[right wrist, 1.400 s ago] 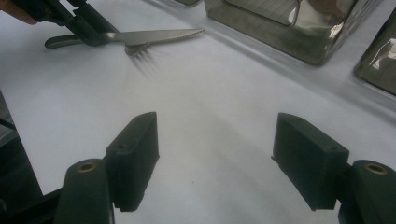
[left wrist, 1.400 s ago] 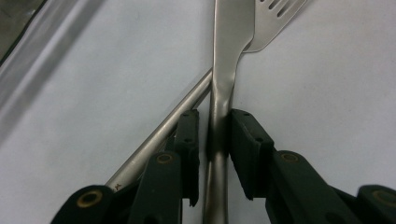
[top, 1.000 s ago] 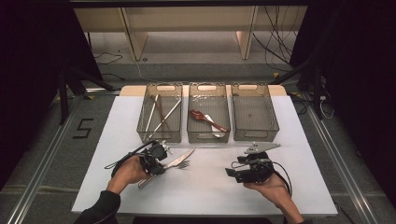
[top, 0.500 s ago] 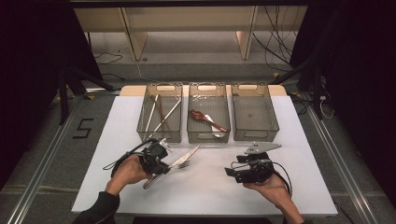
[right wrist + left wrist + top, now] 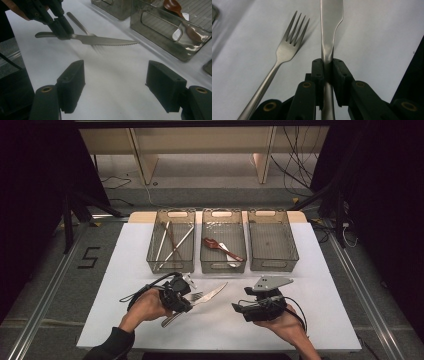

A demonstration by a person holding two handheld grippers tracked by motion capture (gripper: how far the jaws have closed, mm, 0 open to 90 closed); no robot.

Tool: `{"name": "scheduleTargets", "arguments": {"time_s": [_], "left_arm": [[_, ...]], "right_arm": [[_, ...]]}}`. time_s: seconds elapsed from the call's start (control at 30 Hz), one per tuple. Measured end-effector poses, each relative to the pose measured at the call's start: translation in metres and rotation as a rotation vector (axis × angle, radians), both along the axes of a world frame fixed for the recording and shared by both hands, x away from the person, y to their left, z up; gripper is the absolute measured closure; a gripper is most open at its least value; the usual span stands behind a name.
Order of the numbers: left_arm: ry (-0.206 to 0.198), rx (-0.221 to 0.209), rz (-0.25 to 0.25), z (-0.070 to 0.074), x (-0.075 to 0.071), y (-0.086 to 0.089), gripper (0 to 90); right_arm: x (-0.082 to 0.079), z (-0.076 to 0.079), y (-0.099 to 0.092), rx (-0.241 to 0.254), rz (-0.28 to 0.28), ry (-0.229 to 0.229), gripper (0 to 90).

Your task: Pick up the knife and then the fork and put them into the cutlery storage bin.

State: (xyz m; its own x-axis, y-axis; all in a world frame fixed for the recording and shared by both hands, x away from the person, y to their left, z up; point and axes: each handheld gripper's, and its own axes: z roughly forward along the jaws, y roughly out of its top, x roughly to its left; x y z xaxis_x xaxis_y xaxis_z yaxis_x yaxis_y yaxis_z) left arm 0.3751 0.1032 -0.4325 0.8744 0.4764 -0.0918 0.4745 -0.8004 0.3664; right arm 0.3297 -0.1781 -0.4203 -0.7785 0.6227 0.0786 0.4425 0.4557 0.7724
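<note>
**Already gripped: knife lifted, sorting trays ahead**

Leftmost, on the far side of the white table [image 5: 320, 270]: a mesh tray [image 5: 171, 247] with long thin utensils, probably chopsticks, kept as one kind. Next along, the middle tray [image 5: 223, 245] with a brown spoon [image 5: 216, 245] and a pale one beside it. Rightmost, the empty tray [image 5: 273, 245], likely meant for knives or forks.

Nearer, the left gripper [image 5: 327, 67] clamped tight on the knife [image 5: 329, 27] just where handle meets blade, for balance; blade pointing away from the hand, raised off the table, apparently for carrying to a tray. Just beside it, flat on the table: the fork [image 5: 287, 47], untouched, probably next.

Farther right, the right gripper [image 5: 115, 87] spread wide, holding nothing, low over bare table, facing the knife; seemingly waiting.
</note>
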Motion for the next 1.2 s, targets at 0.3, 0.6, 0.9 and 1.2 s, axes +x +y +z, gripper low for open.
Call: {"name": "scheduleTargets", "arguments": {"time_s": [0.3,0.6,0.9,1.2], "left_arm": [[-0.01,-0.004,-0.01,0.004,0.004,-0.012,79.6],[-0.044,-0.053,0.001,0.013,0.016,-0.032,79.5],[-0.073,-0.143,0.026,0.03,0.038,-0.061,79.5],[-0.119,-0.224,0.053,0.051,0.068,-0.097,79.5]], "right_arm": [[-0.002,-0.002,0.0,-0.007,-0.005,-0.009,31.9],[-0.006,-0.003,-0.004,0.001,-0.014,-0.02,31.9],[-0.011,-0.006,-0.014,0.014,-0.039,-0.022,31.9],[-0.016,-0.008,-0.027,0.031,-0.069,-0.032,31.9]]}}
